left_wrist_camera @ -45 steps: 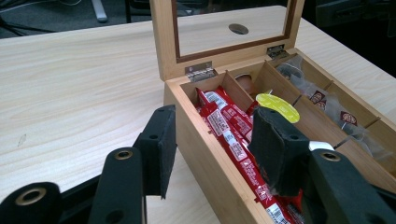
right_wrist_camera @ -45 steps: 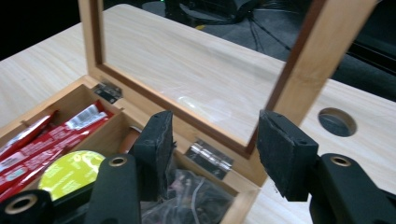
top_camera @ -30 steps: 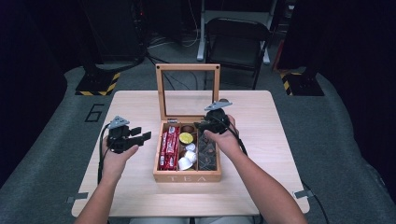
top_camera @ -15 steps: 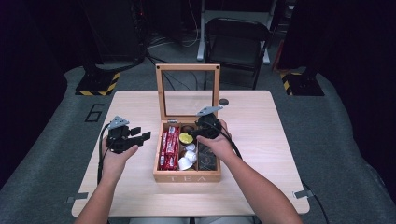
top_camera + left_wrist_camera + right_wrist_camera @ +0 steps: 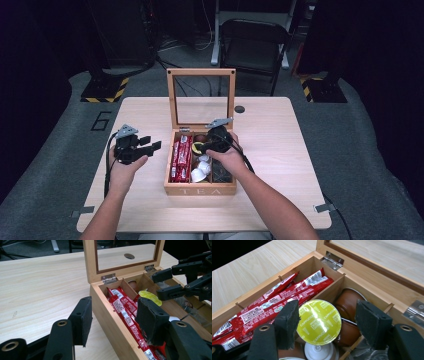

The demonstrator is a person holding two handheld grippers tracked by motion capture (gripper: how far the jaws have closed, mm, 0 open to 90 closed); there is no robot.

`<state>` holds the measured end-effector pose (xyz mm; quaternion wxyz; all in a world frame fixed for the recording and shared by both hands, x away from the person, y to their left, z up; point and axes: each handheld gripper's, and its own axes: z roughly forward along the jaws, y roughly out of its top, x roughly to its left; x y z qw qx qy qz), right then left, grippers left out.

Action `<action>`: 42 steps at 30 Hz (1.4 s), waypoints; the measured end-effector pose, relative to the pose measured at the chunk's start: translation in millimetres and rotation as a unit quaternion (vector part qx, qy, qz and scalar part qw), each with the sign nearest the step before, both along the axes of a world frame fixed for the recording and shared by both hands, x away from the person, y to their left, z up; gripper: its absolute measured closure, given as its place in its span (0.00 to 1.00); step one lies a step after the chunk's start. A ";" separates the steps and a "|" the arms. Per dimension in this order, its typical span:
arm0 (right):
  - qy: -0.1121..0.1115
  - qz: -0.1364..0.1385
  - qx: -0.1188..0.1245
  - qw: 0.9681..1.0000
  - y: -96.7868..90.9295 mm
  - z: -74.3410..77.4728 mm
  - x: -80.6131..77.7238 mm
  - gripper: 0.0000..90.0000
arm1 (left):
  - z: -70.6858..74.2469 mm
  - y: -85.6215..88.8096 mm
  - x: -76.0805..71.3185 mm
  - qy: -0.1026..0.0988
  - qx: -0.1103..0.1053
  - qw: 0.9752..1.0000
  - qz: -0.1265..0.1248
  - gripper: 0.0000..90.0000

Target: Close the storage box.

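Observation:
An open wooden tea box (image 5: 200, 190) stands mid-table with its glass lid (image 5: 201, 95) upright. Red sachets (image 5: 287, 298) fill its left compartment. In the middle one a yellow capsule (image 5: 319, 321) rests tilted on white and brown capsules (image 5: 348, 303). My right gripper (image 5: 329, 315) hangs over that compartment with its jaws on either side of the yellow capsule; they have just been opening, and the right pad stands clear of it. My left gripper (image 5: 152, 149) hovers open left of the box, level with its left wall (image 5: 112, 322), holding nothing.
Clear wrappers lie in the box's right compartment (image 5: 223, 172). A small round hole (image 5: 239, 109) sits in the tabletop behind the lid. A folding chair (image 5: 255, 45) stands beyond the table's far edge. Bare wood lies on both sides of the box.
My right gripper has moved left and down from the box's right side to over the middle compartment, and its jaws stand wider. The left gripper has kept still.

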<state>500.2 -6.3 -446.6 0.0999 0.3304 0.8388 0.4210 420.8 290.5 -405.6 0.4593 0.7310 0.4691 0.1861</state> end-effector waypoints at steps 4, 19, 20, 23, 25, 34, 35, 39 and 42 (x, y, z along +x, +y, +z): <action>0.006 -0.007 -0.003 1.000 2.2 -3.3 0.2 0.37 | 0.4 -0.8 -0.7 -0.001 0.002 1.000 -0.001 0.52; 0.014 0.000 -0.007 1.000 9.1 -11.8 2.2 0.35 | 0.4 0.0 -1.9 -0.002 0.009 1.000 -0.001 0.51; 0.019 -0.001 -0.004 1.000 9.1 -12.5 2.8 0.35 | 0.4 0.0 -2.0 -0.003 0.010 1.000 -0.001 0.51; 0.025 -0.002 0.001 1.000 9.1 -13.0 3.4 0.35 | 0.4 0.1 -2.0 -0.003 0.010 1.000 -0.001 0.51; 0.027 -0.002 0.001 1.000 9.4 -13.6 4.0 0.35 | 0.4 0.2 -2.0 -0.003 0.011 1.000 0.000 0.51; 0.031 0.004 -0.001 0.999 12.3 -17.6 5.4 0.35 | 0.6 0.3 -2.4 -0.006 0.011 1.000 0.003 0.51; 0.032 0.004 -0.001 0.999 12.6 -18.1 5.6 0.35 | 0.7 0.3 -2.4 -0.005 0.012 1.000 0.003 0.51; 0.035 0.005 0.001 0.999 12.1 -18.5 6.0 0.36 | 0.6 0.3 -2.4 -0.006 0.012 1.000 0.003 0.51; 0.038 0.008 0.003 0.999 12.0 -18.4 6.1 0.39 | 0.4 -0.3 -2.4 -0.006 0.010 1.000 0.005 0.51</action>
